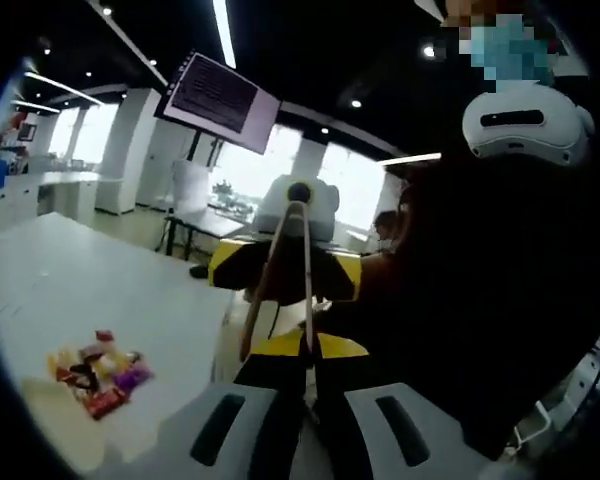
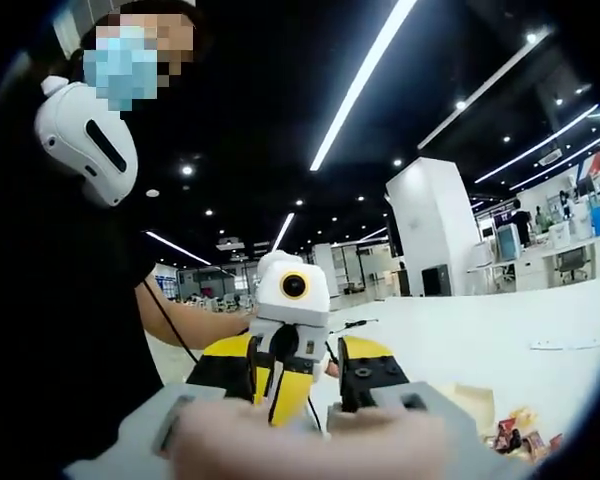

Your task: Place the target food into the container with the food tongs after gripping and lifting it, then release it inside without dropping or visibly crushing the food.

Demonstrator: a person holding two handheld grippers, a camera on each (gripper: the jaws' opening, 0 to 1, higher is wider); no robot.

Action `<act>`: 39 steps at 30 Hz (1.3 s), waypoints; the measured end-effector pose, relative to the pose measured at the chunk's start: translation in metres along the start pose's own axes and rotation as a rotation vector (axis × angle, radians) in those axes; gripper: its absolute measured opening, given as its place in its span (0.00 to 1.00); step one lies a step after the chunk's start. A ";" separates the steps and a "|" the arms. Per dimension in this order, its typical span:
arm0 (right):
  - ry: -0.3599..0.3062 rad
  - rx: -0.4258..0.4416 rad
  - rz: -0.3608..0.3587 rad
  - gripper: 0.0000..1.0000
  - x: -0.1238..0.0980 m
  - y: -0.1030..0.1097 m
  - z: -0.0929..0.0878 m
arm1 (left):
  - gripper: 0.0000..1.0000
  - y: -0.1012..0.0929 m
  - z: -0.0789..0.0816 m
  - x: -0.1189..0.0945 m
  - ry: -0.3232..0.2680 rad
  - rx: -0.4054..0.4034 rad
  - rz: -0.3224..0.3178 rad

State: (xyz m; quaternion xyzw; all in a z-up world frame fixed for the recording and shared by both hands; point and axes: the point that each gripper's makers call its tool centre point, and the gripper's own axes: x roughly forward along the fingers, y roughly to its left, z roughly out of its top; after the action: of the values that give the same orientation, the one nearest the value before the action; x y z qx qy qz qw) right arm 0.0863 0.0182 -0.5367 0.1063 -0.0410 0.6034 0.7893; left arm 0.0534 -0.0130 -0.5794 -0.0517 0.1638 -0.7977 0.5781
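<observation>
Left gripper view first: my left gripper [image 1: 300,345] has its yellow jaw tips drawn together on the near end of the tongs [image 1: 304,280]. The exact bite is tucked behind the tips, so I can't make it out. I count two tong arms. They are spread near me, meet at the far end and carry no food. That far end sits right at the right gripper [image 1: 285,270], which faces me with its jaws wide apart. The food [image 1: 100,375], one small heap of bright wrapped pieces too jumbled to count, lies on the white table [image 1: 100,280] low on the left, well apart from the tongs. A pale shape beside it is cut off at the edge, and I can't tell what it is. There is plenty of bare tabletop around the heap. A person in dark clothes [image 1: 480,300] blocks the right side.

Now the right gripper view: the right gripper [image 2: 295,355] has its yellow tips parted. A blurred hand [image 2: 310,440] smears across the bottom and hides its base. The left gripper [image 2: 290,390] faces me, and the tongs here are just thin dark lines. The food [image 2: 520,435] is clipped at the lower right edge, with open table [image 2: 500,330] beyond it.
</observation>
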 end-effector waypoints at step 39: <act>0.021 -0.035 0.040 0.27 0.004 0.005 0.010 | 0.00 -0.003 0.007 0.003 0.028 0.005 -0.024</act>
State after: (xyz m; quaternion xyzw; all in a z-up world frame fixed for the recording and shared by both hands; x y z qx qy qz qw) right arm 0.0832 0.0212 -0.5260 0.0854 -0.0452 0.6193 0.7792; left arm 0.0517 -0.0168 -0.5723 -0.0410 0.1691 -0.8055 0.5664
